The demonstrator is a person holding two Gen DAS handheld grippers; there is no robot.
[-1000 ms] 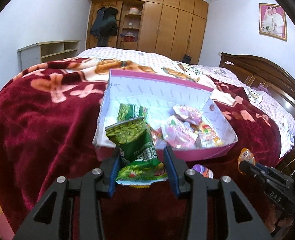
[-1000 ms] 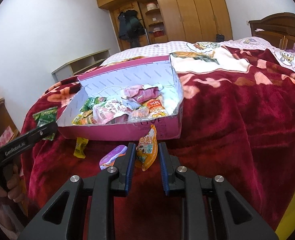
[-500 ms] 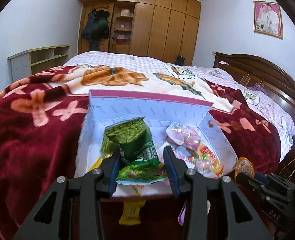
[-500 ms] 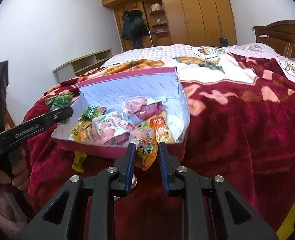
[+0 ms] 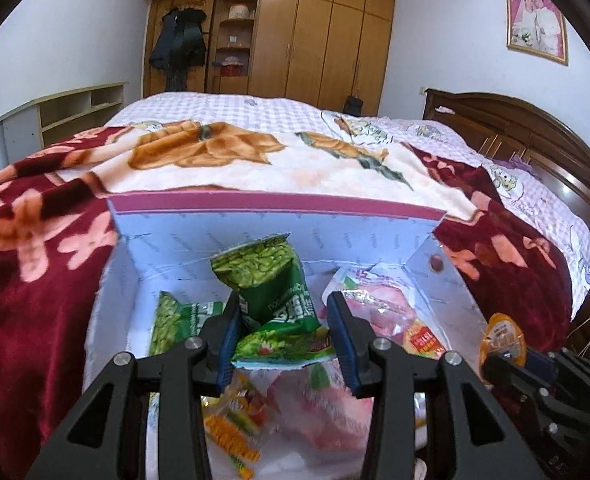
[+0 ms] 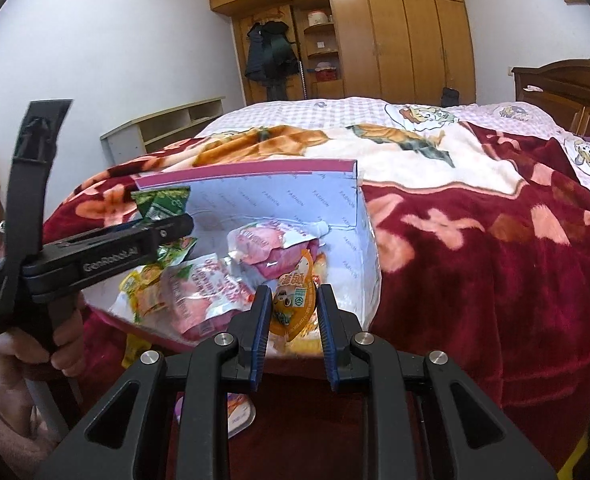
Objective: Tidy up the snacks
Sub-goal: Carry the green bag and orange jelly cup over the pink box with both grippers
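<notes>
- green foil fills the middle of the left wrist view: our left gripper (image 5: 283, 334) pinches a green snack packet (image 5: 273, 300) by its lower part, hanging over the open pink box (image 5: 279, 210) at frame centre.
- another green pack (image 5: 171, 326) lies at the box's left and pink pouches (image 5: 375, 308) at its right, so we judge the bare floor behind the packet the best place to let go, low and gently.
- at the right edge the right gripper (image 5: 507, 356) carries an orange jelly cup (image 5: 502, 338).
- in the right wrist view, our right gripper (image 6: 293, 320) is clamped on that jelly cup (image 6: 295, 300), just over the box's near wall at lower centre.
- the left gripper (image 6: 151, 220) sits at the left, so we should release one at a time to keep the tools apart.
</notes>
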